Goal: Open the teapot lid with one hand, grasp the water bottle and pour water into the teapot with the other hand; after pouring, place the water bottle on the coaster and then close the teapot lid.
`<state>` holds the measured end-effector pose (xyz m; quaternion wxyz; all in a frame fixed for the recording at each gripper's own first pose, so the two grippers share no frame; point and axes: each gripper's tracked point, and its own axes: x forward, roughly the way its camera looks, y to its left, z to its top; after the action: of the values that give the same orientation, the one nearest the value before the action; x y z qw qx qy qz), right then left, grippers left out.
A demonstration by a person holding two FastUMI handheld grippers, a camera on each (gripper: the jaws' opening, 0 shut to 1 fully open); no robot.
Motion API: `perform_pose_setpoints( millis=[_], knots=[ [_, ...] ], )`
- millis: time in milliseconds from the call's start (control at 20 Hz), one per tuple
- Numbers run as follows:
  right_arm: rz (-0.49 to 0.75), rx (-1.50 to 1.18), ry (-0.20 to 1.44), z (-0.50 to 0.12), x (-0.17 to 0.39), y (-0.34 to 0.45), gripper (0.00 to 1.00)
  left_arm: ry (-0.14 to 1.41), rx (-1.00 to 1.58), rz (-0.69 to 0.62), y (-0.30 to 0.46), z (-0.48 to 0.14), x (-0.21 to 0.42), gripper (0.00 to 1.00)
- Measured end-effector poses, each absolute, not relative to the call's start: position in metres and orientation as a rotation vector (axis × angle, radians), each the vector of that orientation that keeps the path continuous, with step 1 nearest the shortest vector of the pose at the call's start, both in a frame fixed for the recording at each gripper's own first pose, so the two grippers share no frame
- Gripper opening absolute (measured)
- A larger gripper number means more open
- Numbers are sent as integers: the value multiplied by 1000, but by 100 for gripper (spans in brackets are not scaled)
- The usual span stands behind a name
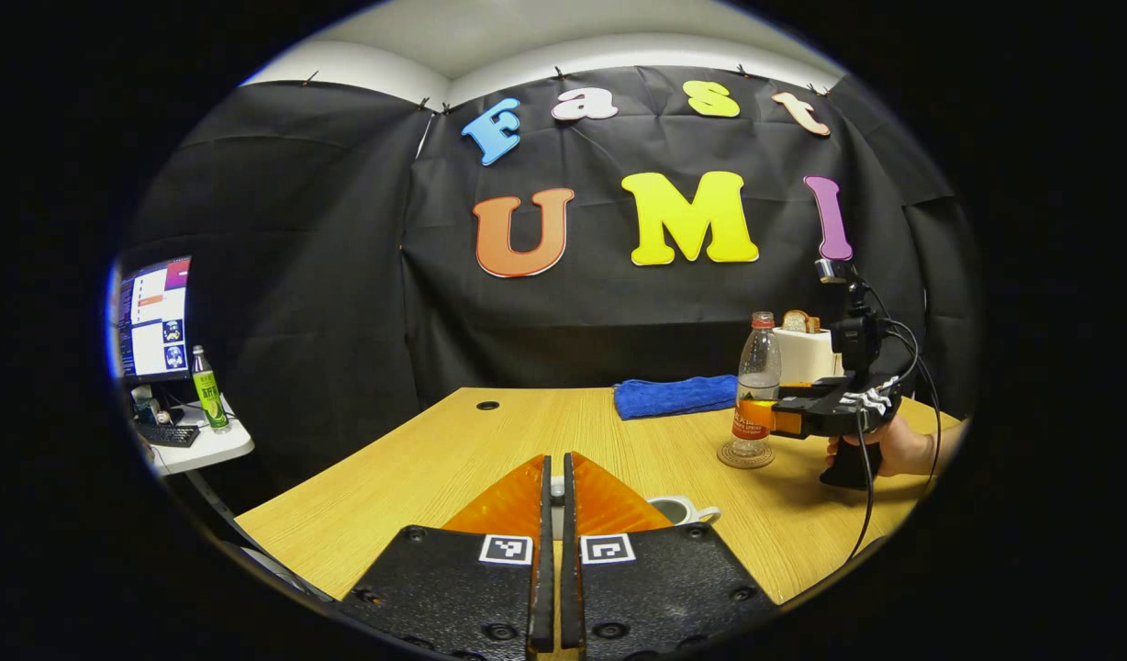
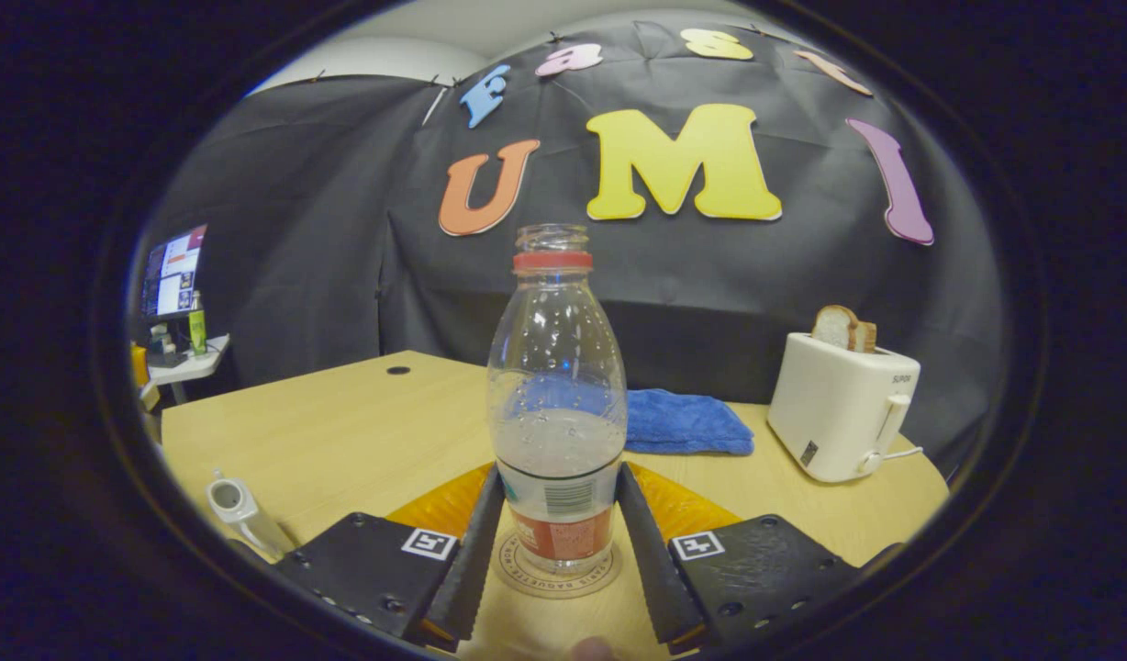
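Standing upright on the coaster (image 2: pixel 552 576), the water bottle (image 2: pixel 556 404) is flanked by the right gripper (image 2: pixel 556 542), its jaws apart beside the label. The left gripper (image 1: pixel 552 514) is nearly closed above the teapot (image 1: pixel 674 508). A towel (image 2: pixel 687 422) and toaster (image 2: pixel 839 408) are seen behind.

Left tool (image 1: pixel 552 514) nearly closed over teapot (image 1: pixel 678 509), bottle (image 1: pixel 756 390) on coaster (image 1: pixel 745 455)

"SUPOR" on the white toaster (image 2: pixel 843 404), ring of lettering on the coaster (image 2: pixel 554 571) too small to read
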<state>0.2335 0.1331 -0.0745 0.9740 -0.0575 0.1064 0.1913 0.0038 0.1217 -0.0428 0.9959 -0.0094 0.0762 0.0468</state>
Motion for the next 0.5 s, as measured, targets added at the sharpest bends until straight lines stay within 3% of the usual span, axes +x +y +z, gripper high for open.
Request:
perform_pose_setpoints(
  millis=[300,500],
  knots=[
    [379,-102,215,-75,229,130,79,151,-20,98,122,-43,5,5],
    [364,-108,213,-73,229,126,95,151,-23,97,121,-42,4,5]
  ],
)
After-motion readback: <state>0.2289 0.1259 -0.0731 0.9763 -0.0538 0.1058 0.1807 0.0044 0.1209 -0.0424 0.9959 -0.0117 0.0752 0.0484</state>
